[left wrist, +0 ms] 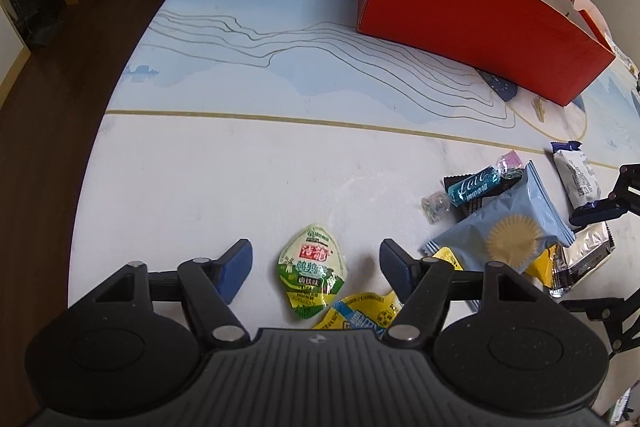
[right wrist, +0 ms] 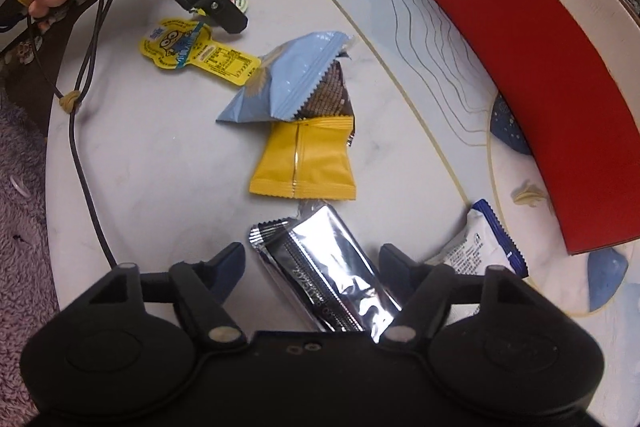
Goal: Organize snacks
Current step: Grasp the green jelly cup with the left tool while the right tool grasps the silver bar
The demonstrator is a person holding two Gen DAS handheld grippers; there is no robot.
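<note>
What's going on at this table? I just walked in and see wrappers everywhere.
A person is sorting snacks with a handheld gripper in each hand. The left gripper hangs open around a green-and-white snack pouch, pads not touching it. The right gripper straddles a silver foil packet, not visibly clamped. A light blue packet, yellow packet and others lie loose on the table. Nothing is seen going into the red box yet.
</note>
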